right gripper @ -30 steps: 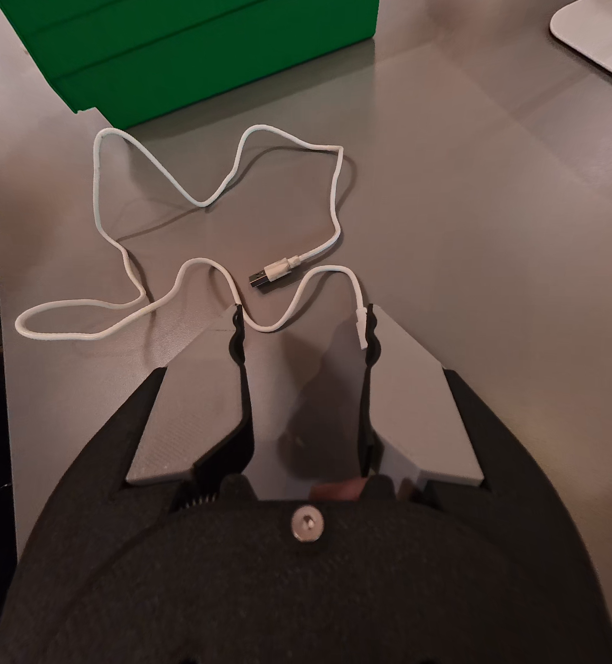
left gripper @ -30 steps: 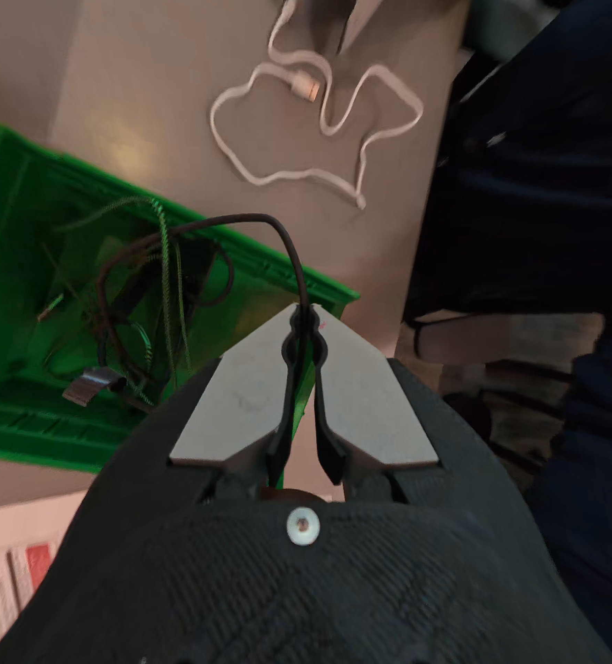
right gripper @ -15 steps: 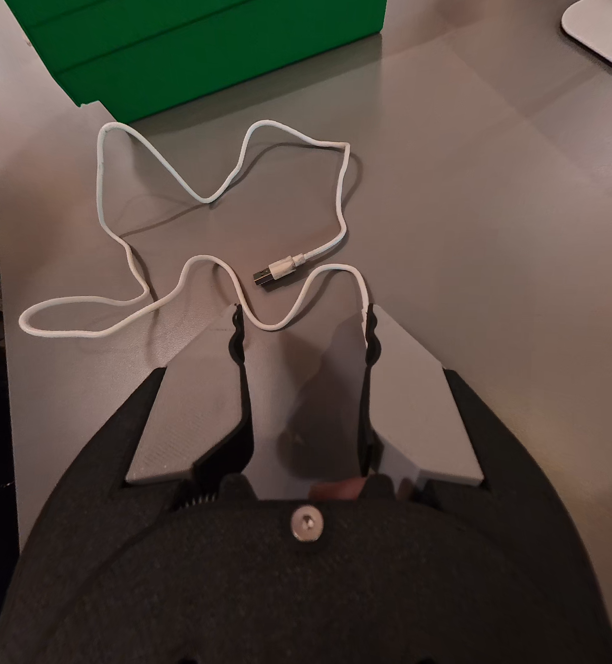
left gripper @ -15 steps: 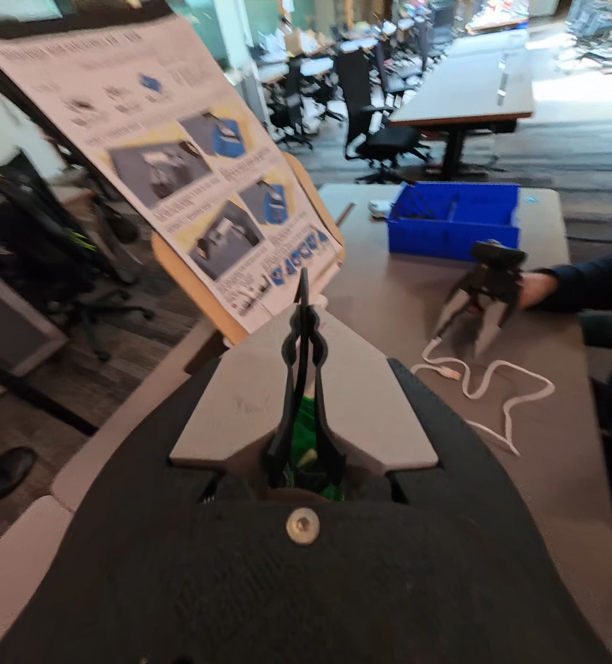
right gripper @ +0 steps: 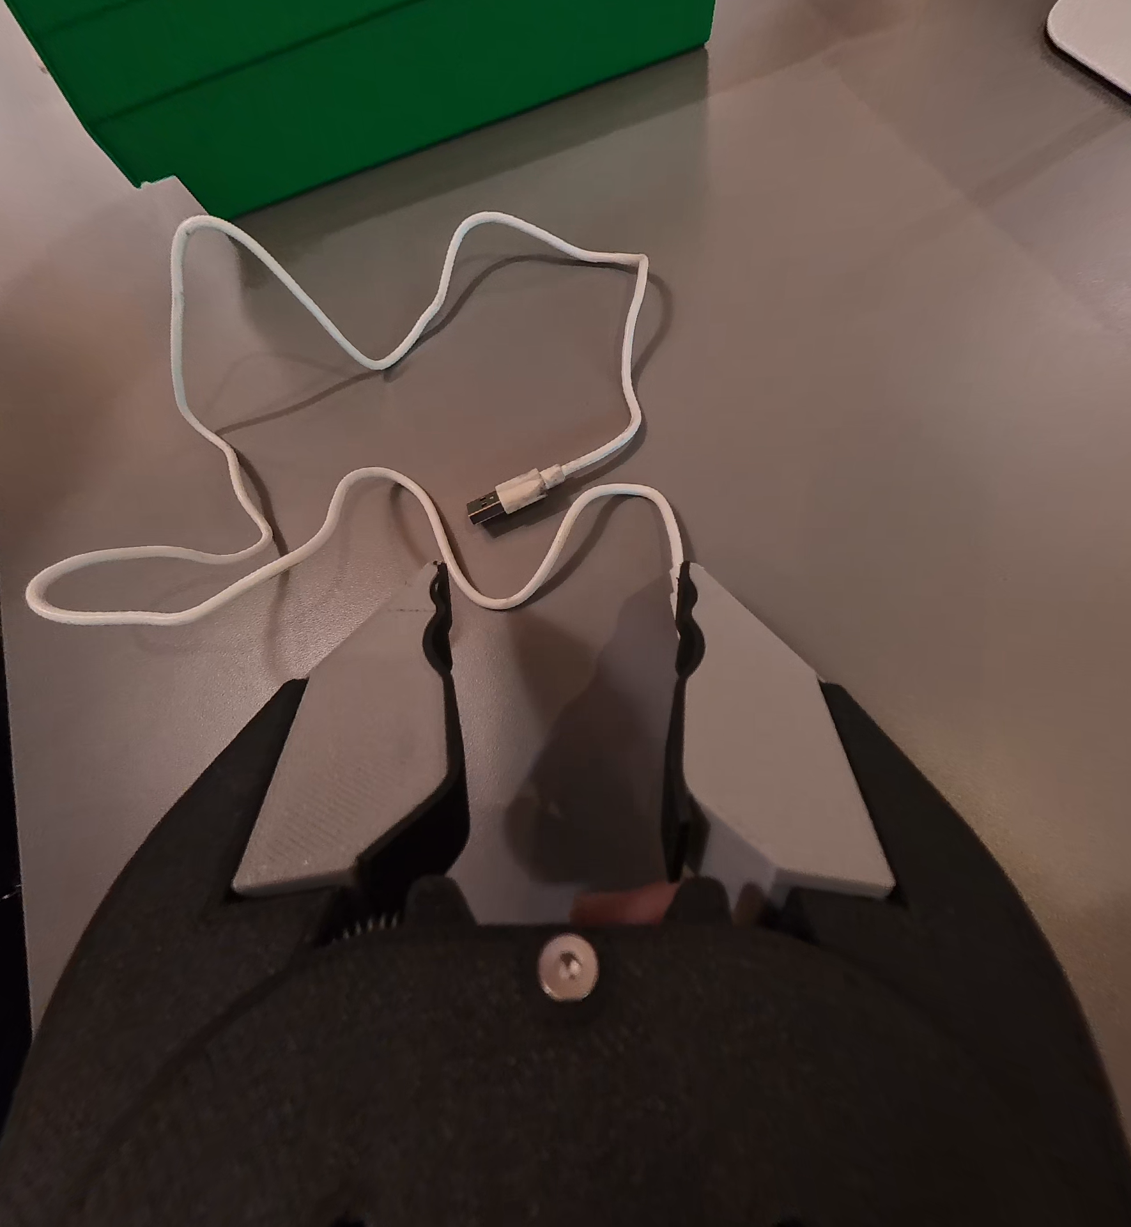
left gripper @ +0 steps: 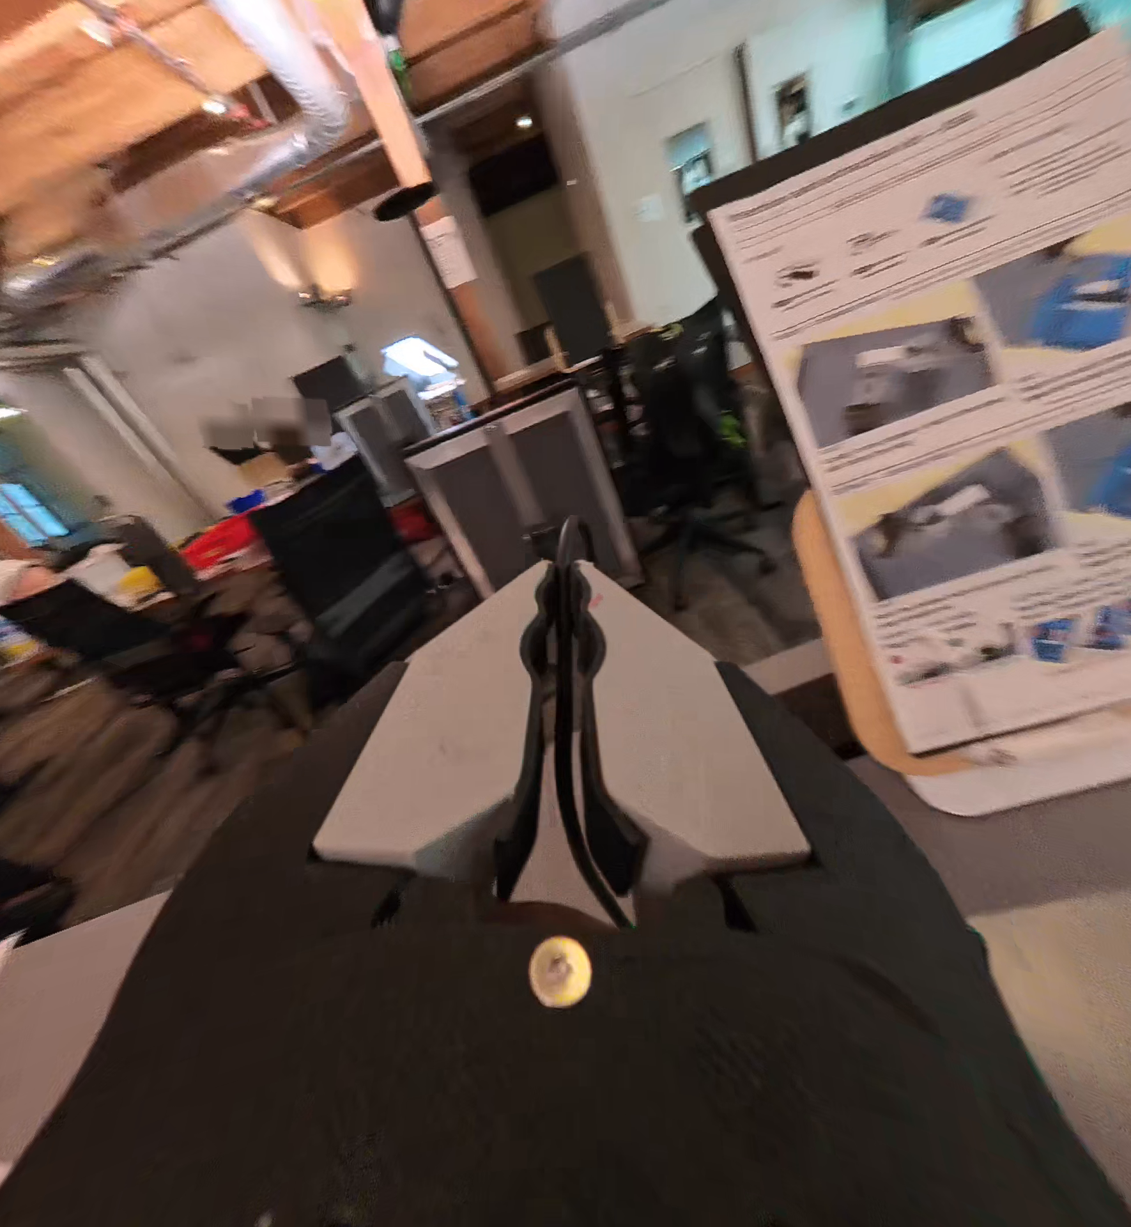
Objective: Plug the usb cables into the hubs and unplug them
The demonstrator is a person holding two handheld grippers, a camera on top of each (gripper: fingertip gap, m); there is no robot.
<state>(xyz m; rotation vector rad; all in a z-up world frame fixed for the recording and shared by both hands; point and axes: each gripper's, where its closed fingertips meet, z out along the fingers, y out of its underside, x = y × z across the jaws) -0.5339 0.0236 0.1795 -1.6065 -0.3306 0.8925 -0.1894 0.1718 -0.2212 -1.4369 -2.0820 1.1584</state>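
left gripper (left gripper: 564, 591) clamped tight on a thin black cable (left gripper: 566, 763), raised off the table and aimed out into the room; cable threaded back between the closed jaws, a short loop poking past the tips. plug end not visible, so cannot tell which part is pinched. instruction poster (left gripper: 988, 411) propped at the table's far right edge.

right gripper (right gripper: 559, 577) spread wide, holding nothing, low over the grey table (right gripper: 881, 398). white usb cable (right gripper: 377, 358) sprawled in loose loops just ahead, one bend lying between the tips, its far loops close to the green bin (right gripper: 364, 99) at the far-left corner. usb-a plug (right gripper: 506, 501) just beyond the tips, pointing back toward them. no hub in view.

probably light, limp, springy cord, likely to slide and whip if pulled. best taken by the stiff white plug housing, across its flat sides, not by the cord.
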